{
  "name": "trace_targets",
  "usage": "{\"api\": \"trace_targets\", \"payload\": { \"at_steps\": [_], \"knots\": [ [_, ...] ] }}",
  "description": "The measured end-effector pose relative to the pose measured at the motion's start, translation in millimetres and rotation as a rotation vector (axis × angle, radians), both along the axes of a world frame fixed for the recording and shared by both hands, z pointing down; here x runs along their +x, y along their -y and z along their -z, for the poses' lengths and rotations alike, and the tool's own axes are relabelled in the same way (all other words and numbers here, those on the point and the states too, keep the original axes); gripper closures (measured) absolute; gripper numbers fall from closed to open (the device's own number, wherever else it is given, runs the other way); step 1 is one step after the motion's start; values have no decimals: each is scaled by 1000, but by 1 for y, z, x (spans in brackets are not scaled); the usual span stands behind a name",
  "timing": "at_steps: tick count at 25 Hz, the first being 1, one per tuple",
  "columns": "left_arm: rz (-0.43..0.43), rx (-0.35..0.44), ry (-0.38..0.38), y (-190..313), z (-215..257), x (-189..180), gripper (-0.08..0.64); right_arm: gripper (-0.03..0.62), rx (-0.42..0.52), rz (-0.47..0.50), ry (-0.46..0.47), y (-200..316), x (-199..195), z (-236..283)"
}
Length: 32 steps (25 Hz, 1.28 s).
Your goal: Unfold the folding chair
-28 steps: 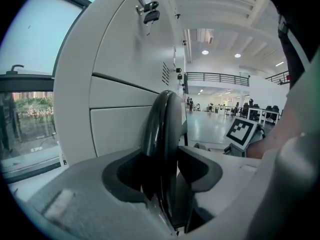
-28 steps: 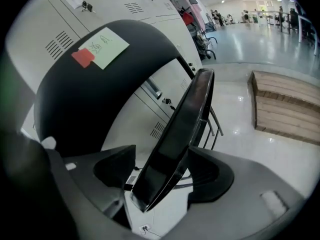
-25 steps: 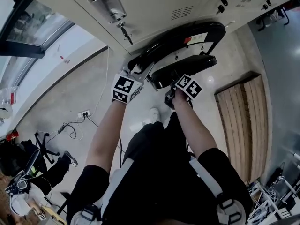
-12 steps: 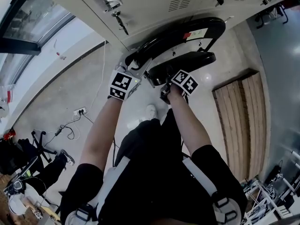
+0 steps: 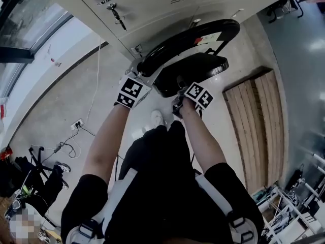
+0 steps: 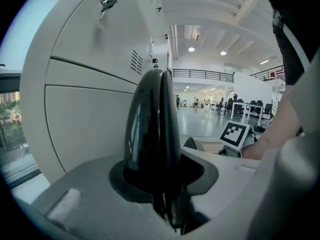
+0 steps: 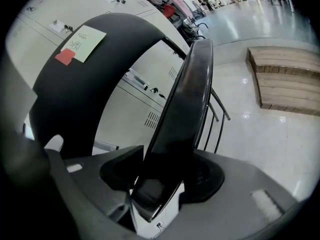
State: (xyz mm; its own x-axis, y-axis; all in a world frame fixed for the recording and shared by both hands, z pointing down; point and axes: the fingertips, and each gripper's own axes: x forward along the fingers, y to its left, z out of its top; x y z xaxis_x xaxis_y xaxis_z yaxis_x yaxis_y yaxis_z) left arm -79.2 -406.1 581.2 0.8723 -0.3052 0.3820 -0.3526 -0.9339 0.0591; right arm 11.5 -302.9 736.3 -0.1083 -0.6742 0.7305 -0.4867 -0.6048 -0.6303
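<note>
"Where's the folding chair?"

"Far side, standing just in front of the lockers. The left gripper has just been closing and clamps the edge of the backrest. The right gripper has been closing too, clamped on the seat."

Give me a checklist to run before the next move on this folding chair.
1. Left tongs gripping backrest: ok; jaws have just been closing, its edge between them.
2. Right tongs gripping seat: ok; jaws have just been closing, its rim between them.
3. Seat parted from backrest: ok, a gap shows.
4. Clearance from lockers: cannot tell; backrest stands close.
5. Chair legs planted on floor: cannot tell; their feet are hidden.
</note>
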Motion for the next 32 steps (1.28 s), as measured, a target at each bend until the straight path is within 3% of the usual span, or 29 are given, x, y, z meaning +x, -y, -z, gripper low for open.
{"api": "trace_targets", "payload": {
  "at_steps": [5,14,18,32],
  "knots": [
    [-26,-54,-47,-16,0,3,442,372,22,-11,39,-26,3,-4],
    [8,-99,-52,-13,-11,1,446,376,53,-22,109,-76,11,-25],
    [18,-123,-55,-16,-19,2,444,365,22,-29,126,-104,15,-41],
    [4,-94,-87,-38,-33,5,443,356,33,-35,228,-172,24,-86]
  ]
}}
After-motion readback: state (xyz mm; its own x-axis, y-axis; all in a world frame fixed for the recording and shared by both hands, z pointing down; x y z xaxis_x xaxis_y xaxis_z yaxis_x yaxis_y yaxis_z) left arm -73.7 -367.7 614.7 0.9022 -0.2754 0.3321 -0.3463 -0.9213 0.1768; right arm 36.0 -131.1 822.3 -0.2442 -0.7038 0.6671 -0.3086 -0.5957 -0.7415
